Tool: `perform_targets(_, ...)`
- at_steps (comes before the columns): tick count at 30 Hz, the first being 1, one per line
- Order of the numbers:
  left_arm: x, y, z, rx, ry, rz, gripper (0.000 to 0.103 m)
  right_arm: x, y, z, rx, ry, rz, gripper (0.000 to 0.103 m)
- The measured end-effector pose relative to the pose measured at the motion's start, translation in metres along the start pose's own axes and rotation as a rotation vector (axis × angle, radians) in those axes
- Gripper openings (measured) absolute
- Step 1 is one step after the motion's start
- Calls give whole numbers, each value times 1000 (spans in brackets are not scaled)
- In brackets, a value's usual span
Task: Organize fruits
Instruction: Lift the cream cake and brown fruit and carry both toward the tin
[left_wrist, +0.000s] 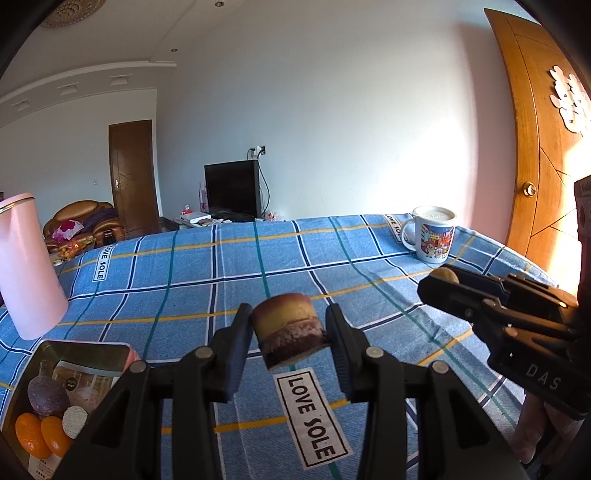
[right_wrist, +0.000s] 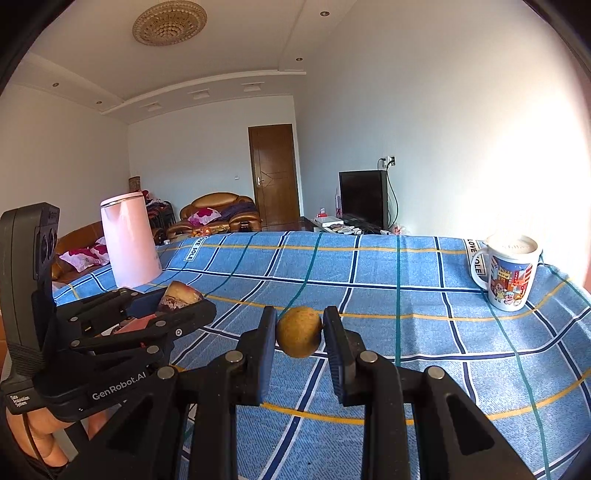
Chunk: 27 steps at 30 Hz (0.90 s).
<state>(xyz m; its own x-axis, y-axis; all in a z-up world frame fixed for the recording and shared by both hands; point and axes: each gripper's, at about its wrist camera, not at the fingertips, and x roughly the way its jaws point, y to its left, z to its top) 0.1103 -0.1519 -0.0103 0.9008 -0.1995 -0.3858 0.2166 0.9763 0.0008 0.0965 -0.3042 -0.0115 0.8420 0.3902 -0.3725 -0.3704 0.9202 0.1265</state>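
Blue plaid tablecloth (left_wrist: 258, 266) fills my lower field in both wrist views, "LOVE SOLE" labels printed across it.

Pink kettle (left_wrist: 26, 266) stands upright at my 9 o'clock in the left wrist view; from the right wrist it sits at 10 o'clock, well apart from everything else.

Cartoon mug (right_wrist: 511, 273) stands upright near the far table edge, 2 o'clock from the right wrist and 2 o'clock from the left too.

Tray (left_wrist: 48, 354) at my 8 o'clock, left wrist view: 1 dark purple fruit (left_wrist: 46, 395), 2 oranges (left_wrist: 40, 435) and 1 pale round piece (left_wrist: 75, 421), all touching or just beside each other.

My left gripper (left_wrist: 290, 332) is clamped on a cut fruit chunk (left_wrist: 290, 328), yellow-orange on top, dark purple band below, held off the cloth at 12 o'clock, dead centre.

My right gripper (right_wrist: 300, 332) is clamped on a small round yellowish-brown fruit (right_wrist: 299, 331), also clear of the cloth, centre frame.

The 2 grippers sit side by side, near but apart.
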Motion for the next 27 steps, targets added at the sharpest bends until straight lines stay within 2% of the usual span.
perform_targets(13, -13, -1, -1, 13, -61, 19, 42, -9, 9, 0, -41, -45, -19, 27)
perform_targets(27, -38, 21, -10, -26, -53, 24, 42, -4, 38, -1, -52, -25, 44, 28)
